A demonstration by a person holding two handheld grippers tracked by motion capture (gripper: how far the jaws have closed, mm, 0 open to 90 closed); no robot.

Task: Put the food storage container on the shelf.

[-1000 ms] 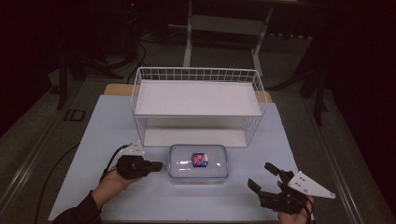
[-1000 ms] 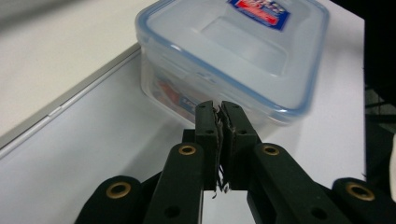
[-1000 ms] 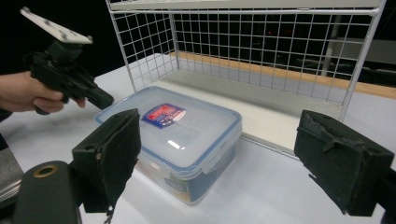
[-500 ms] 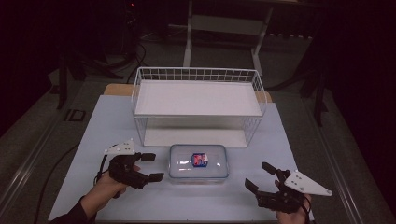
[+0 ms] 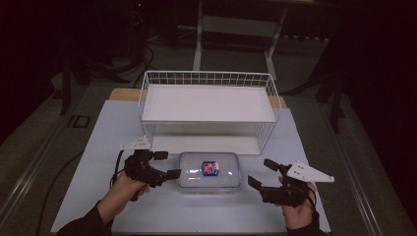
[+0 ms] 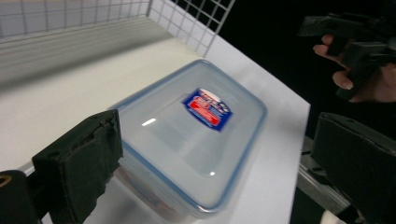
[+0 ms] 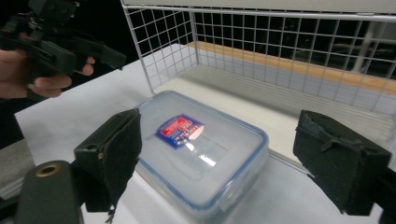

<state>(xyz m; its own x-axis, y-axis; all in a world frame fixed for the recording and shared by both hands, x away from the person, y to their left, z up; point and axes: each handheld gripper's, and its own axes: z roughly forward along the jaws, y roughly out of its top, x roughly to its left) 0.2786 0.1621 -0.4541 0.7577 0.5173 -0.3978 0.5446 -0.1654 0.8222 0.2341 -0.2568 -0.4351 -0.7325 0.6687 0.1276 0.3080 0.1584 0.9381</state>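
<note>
A clear plastic box with a blue-rimmed lid and a red and blue label lies on the white table, in front of the wire rack. My left gripper hovers just off its left end. Its jaws have just been opening and stand wide, with nothing pressed between them. In the left gripper view the box lies ahead between the pads. My right gripper is open beside the box's right end, apart from it. The right gripper view looks over the box past wide pads.
A white wire rack with a solid white shelf stands right behind the box, its open front facing me. The table has bare surface to the left and right of the box. Dark floor and stands surround the table.
My left gripper was shut at the box's left edge; it has opened and lifted a little. My right gripper has moved left, closer to the box's right end.
</note>
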